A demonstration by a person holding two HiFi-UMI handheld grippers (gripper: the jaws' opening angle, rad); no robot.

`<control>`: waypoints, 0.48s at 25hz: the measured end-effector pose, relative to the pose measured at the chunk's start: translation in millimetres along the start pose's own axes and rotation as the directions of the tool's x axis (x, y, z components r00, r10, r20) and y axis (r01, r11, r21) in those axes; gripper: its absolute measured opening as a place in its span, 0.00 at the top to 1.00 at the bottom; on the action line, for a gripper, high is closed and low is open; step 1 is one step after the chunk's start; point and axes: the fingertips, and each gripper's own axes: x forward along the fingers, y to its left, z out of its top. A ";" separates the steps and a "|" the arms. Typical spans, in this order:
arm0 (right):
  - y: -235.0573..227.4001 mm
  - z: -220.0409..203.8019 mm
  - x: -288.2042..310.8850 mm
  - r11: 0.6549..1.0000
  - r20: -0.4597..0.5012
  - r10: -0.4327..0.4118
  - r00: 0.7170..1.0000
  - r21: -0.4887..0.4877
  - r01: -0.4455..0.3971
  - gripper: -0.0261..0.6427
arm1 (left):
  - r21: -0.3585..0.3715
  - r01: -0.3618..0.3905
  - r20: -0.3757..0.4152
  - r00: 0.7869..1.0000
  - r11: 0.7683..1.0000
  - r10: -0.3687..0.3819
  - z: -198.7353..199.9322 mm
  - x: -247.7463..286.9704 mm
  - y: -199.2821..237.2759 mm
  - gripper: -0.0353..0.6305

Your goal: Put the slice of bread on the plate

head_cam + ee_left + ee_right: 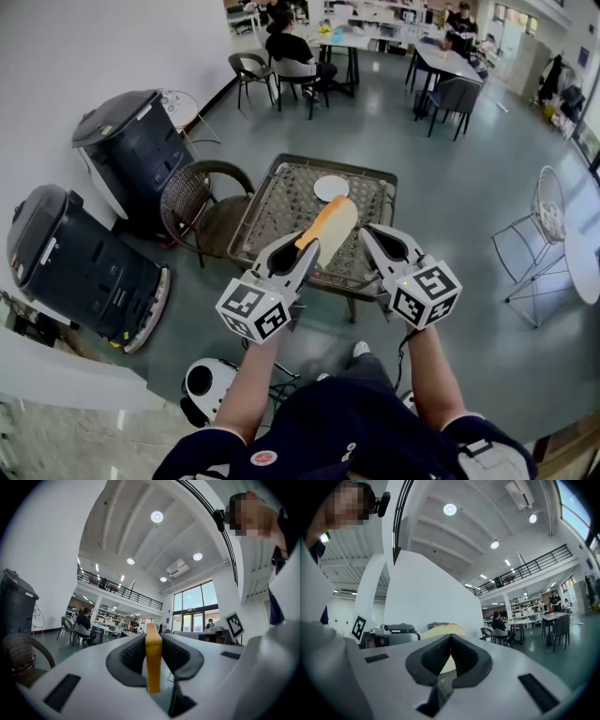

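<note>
The slice of bread (330, 225) is pale with an orange-brown crust and stands edge-on between the jaws of my left gripper (304, 247), which is shut on its lower end. In the left gripper view the bread (153, 660) rises upright between the black pads, held in the air. It hangs above the near half of the wicker table (272, 211). The white plate (331, 187) lies further back on that table, with nothing on it. My right gripper (369, 231) hovers just right of the bread. Its jaws (451, 637) meet at the tips with nothing between them.
A wicker chair (202, 202) stands at the table's left side. Two dark bins (131, 150) (80, 258) line the left wall. A white wire chair (548, 211) and a round white table (583, 267) are at the right. People sit at tables further back.
</note>
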 end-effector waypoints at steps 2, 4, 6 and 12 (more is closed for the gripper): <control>-3.7 -0.3 1.7 1.000 -0.002 -0.005 1.000 -0.001 0.005 0.95 | -0.002 0.001 0.001 1.000 1.000 -0.001 -0.6 2.9 2.3 0.81; -8.8 -0.4 3.5 1.000 -0.002 -0.007 1.000 0.000 0.007 0.95 | -0.003 0.000 0.001 1.000 1.000 0.000 -1.2 7.6 4.8 0.81; -14.7 -0.7 6.5 1.000 -0.002 -0.008 1.000 0.003 0.008 0.95 | -0.003 -0.001 -0.001 1.000 1.000 0.001 -1.9 13.1 8.2 0.81; -45.0 -2.0 22.0 1.000 -0.001 0.002 1.000 0.016 -0.002 0.95 | 0.001 -0.016 -0.012 1.000 1.000 0.016 -6.7 40.4 22.3 0.81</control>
